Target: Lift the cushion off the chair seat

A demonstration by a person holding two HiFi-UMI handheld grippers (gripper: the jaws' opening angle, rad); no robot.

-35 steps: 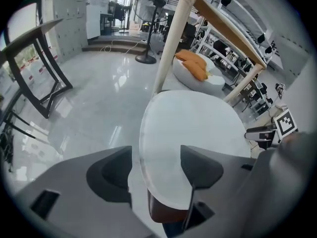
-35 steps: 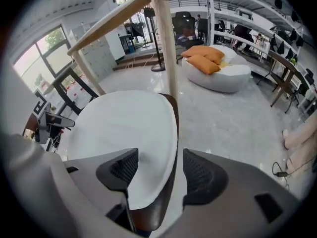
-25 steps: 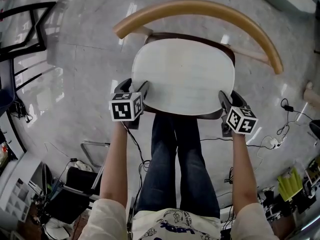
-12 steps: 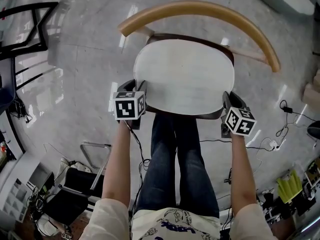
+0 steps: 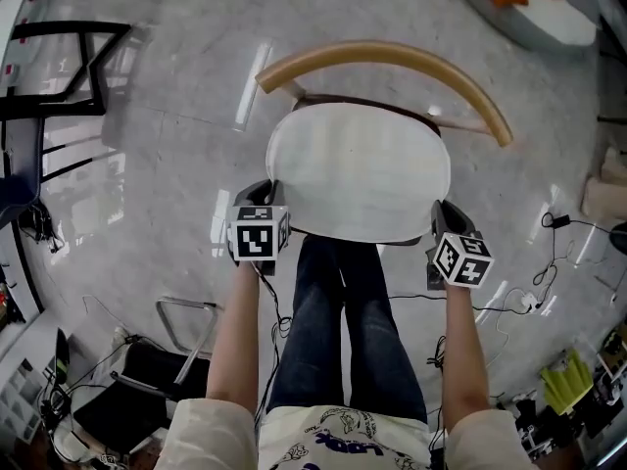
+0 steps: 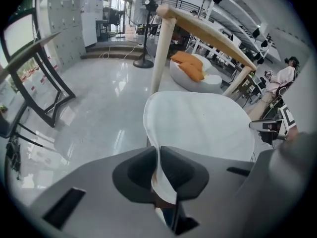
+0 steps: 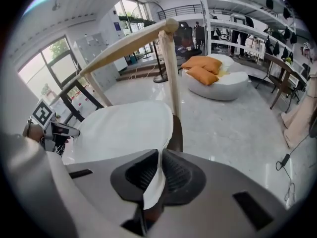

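White cushion (image 5: 359, 172) over the chair (image 5: 392, 52), left gripper (image 5: 266, 198) and right gripper (image 5: 438, 219) have just been closing their jaws, each clamped on a side edge.

You wear blue jeans (image 5: 343, 326) and a cream short-sleeved printed shirt (image 5: 338, 437). Your left gripper (image 6: 159, 166) and right gripper (image 7: 159, 175) are grey with black pads (image 7: 179, 175) and black-and-white marker cubes (image 5: 259, 234).

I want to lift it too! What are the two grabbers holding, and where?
The white cushion. The left gripper pinches its left edge, the right gripper its right edge, both near the front. Both have just been closing their jaws on it.
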